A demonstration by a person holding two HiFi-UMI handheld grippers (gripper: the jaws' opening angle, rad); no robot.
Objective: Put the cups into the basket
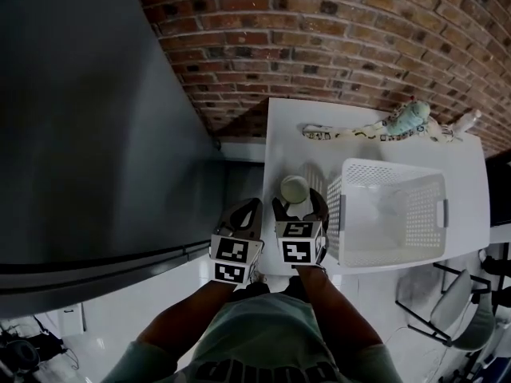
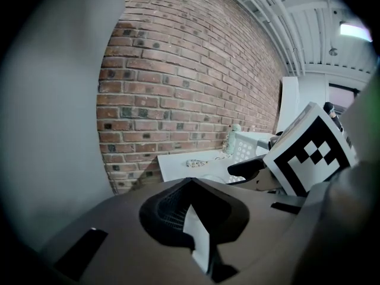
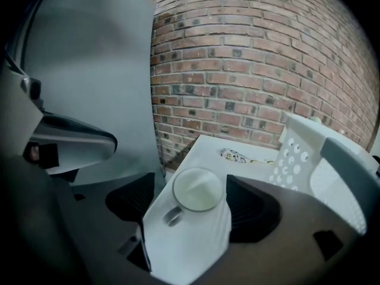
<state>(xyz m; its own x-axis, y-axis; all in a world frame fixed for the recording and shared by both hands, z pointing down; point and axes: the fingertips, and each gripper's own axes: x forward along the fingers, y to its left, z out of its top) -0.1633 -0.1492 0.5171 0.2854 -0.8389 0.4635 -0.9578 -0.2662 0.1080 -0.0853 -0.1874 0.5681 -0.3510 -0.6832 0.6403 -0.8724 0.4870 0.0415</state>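
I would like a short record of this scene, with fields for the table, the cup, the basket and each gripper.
table: white, bears the cup and the basket
cup: white, with a handle, upright, apart from the basket
basket: white, perforated walls, contents unclear
left gripper: shut, nothing held
right gripper: open, one jaw on each side of the cup, not gripping it

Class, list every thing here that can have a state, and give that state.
right gripper: open, jaws either side of the cup.
left gripper: shut, empty.
cup: upright on the table, not gripped.
basket: upright on the table, beside the cup.
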